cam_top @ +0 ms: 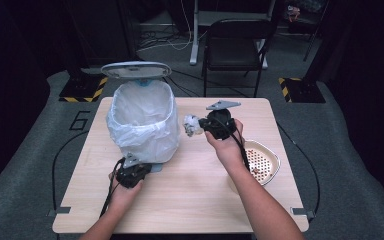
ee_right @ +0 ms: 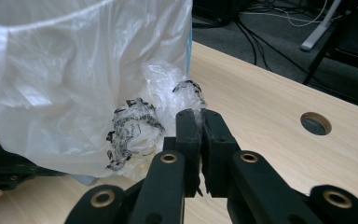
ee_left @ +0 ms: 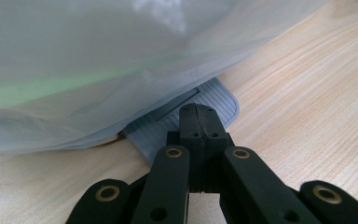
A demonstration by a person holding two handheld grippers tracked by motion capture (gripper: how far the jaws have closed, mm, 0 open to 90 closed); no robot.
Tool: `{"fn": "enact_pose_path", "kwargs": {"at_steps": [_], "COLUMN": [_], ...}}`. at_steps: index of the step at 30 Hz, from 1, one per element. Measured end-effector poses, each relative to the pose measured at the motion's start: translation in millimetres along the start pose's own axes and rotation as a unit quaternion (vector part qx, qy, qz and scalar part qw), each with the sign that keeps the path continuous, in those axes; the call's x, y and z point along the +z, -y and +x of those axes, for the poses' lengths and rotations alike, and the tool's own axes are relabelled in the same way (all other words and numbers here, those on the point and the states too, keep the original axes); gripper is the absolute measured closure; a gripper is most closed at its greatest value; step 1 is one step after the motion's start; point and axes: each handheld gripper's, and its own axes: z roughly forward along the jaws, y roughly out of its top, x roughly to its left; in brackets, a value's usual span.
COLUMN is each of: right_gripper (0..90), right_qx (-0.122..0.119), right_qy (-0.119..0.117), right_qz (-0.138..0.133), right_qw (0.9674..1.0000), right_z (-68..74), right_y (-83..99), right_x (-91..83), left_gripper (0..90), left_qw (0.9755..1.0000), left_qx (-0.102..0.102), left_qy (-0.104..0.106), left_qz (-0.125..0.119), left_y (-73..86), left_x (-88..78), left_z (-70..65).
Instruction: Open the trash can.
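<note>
Crumpled plastic wrapper (ee_right: 161,116) is pinched in the right tongs (ee_right: 199,116) beside the bin (cam_top: 142,120); left tongs (ee_left: 199,114) clenched on the bin's pedal (ee_left: 219,100).

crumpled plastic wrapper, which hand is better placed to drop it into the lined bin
Right. The right gripper is shut on the crumpled plastic wrapper, held up beside the bin near its open rim. The left gripper is shut, pressing the bin's pedal at table level, with the lid up.

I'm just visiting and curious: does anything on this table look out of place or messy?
Nothing looks spilled or broken. The bin stands upright, lid up, bag in place. The right gripper holds a crumpled plastic wrapper beside it; the left gripper presses the pedal.
</note>
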Motion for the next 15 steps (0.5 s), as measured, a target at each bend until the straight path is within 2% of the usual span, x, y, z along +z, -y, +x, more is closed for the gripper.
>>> {"fn": "enact_pose_path", "kwargs": {"at_steps": [6, 11, 15], "right_gripper": [86.8, 86.8, 86.8], "right_qx": [0.005, 0.002, 0.004], "right_qy": [-0.015, -0.021, -0.032], "right_qz": [-0.005, -0.008, -0.023], "right_qw": [0.9999, 0.9997, 0.9992], "right_z": [-7.5, -7.6, -5.7], "right_y": [-14.3, -23.9, -35.2], "right_x": [-10.6, -19.1, -28.6], "left_gripper": [90.0, 90.0, 90.0], "left_qw": [1.0000, 1.0000, 1.0000], "left_qx": [0.000, 0.000, -0.001], "left_qy": [0.000, 0.000, 0.000], "left_qz": [0.001, 0.001, 0.000], "left_y": [0.0, 0.0, 0.1], "left_x": [-0.1, -0.1, -0.1], "left_z": [-0.1, 0.5, 0.3]}}
